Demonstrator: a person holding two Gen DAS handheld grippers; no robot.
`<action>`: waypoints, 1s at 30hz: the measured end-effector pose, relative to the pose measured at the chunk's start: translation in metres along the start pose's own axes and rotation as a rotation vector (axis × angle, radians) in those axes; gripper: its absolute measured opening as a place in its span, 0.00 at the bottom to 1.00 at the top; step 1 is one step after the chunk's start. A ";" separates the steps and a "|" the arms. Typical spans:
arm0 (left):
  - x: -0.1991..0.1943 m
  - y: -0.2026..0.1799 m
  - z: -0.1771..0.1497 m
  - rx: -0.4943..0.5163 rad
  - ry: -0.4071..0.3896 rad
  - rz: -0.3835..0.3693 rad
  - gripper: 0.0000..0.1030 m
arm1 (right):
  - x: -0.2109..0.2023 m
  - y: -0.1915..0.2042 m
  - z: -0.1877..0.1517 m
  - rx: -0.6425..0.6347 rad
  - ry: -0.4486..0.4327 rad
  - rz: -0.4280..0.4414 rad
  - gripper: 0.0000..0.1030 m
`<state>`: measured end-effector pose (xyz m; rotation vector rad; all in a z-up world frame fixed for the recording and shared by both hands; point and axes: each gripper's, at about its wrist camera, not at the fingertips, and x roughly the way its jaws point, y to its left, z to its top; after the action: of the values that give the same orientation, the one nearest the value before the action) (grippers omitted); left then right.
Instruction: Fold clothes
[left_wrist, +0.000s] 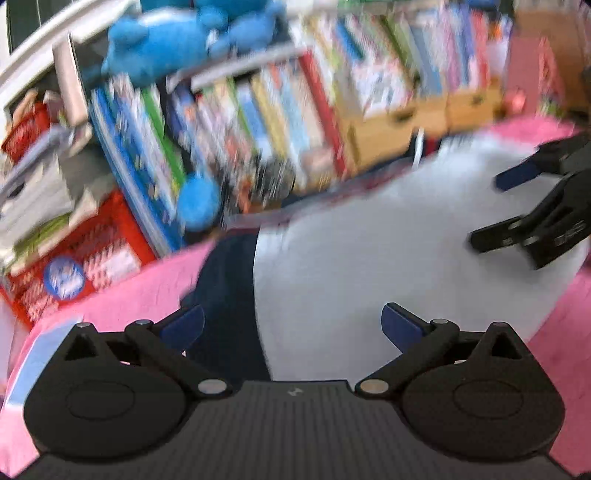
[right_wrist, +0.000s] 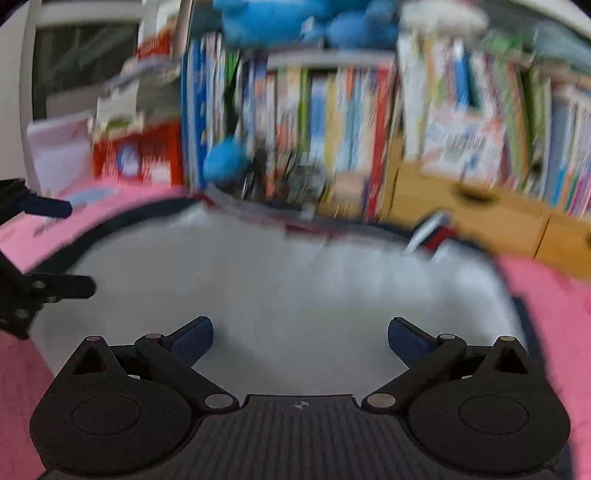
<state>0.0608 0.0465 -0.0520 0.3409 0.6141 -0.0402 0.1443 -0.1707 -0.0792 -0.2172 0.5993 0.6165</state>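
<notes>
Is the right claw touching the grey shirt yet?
Cannot tell. In the right wrist view the open right claw hangs over the shirt, but blur hides any gap; the left wrist view is equally blurred.

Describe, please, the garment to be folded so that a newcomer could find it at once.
Start from the bookshelf packed with colourful books along the back; in front of it lies a pink bed cover. Spread flat on that cover is the garment, beneath the open left gripper and open right gripper. It is the only pale grey-white cloth there, with dark navy edging.
</notes>
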 end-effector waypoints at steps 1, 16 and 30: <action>0.005 0.000 -0.007 -0.011 0.035 0.003 1.00 | 0.003 -0.002 -0.004 0.012 0.016 0.007 1.00; 0.009 0.015 -0.021 -0.201 0.073 -0.061 1.00 | -0.074 -0.056 -0.026 0.235 -0.054 -0.250 1.00; 0.009 0.014 -0.023 -0.227 0.069 -0.059 1.00 | -0.092 -0.116 -0.082 0.655 -0.023 -0.174 0.97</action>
<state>0.0571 0.0678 -0.0702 0.1048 0.6894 -0.0154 0.1163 -0.3373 -0.0893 0.3498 0.7212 0.2312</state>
